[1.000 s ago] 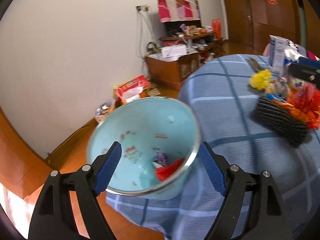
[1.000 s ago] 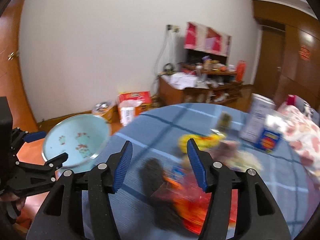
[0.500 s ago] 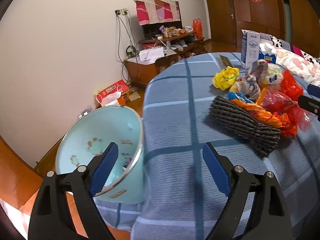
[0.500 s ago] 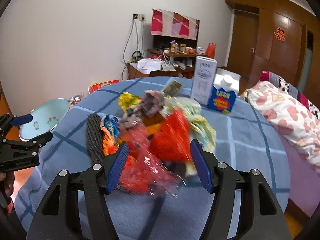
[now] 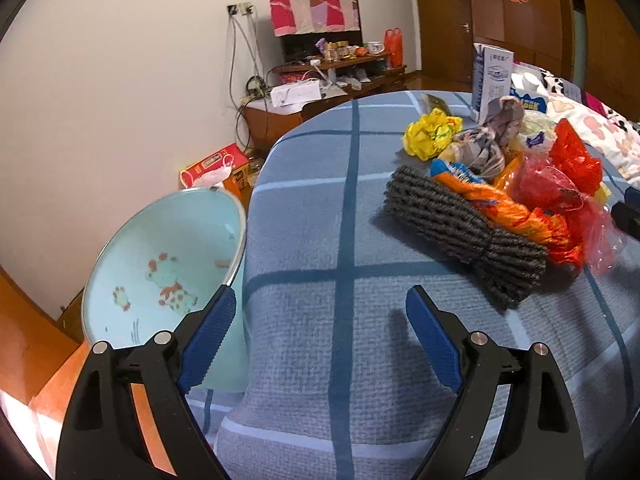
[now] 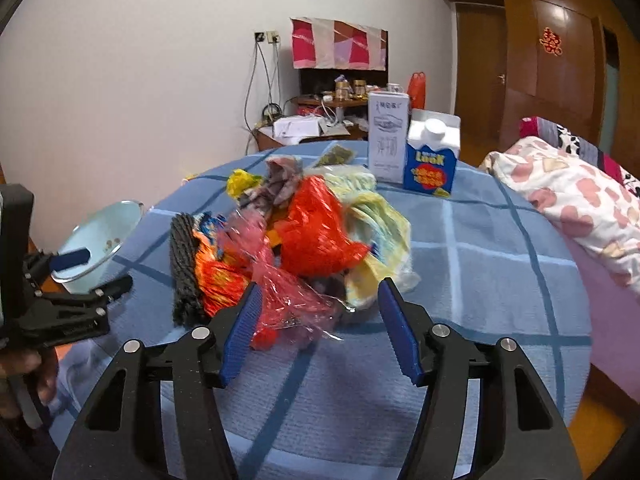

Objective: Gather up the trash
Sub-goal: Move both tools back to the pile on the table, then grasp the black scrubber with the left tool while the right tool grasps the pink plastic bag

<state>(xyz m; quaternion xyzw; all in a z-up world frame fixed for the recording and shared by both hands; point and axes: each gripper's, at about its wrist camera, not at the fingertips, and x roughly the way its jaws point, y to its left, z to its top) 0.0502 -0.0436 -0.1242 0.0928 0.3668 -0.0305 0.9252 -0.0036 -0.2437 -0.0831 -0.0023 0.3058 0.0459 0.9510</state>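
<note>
- Right gripper spread wide, empty, facing the trash pile just ahead on the tablecloth.
- Clear red wrapper nearest: probably light, crinkly, slippery; best pinched at a bunched fold.
- Left gripper parted, empty; bin beside its left finger.

Bare blue cloth lies open on the pile's right and near side, clear passage there for the right gripper, jaws apart just short of the trash pile. Two cartons block the far side. Left gripper, jaws apart, has bare cloth ahead up to the grey mat. Bin crowds the table's left edge.
</note>
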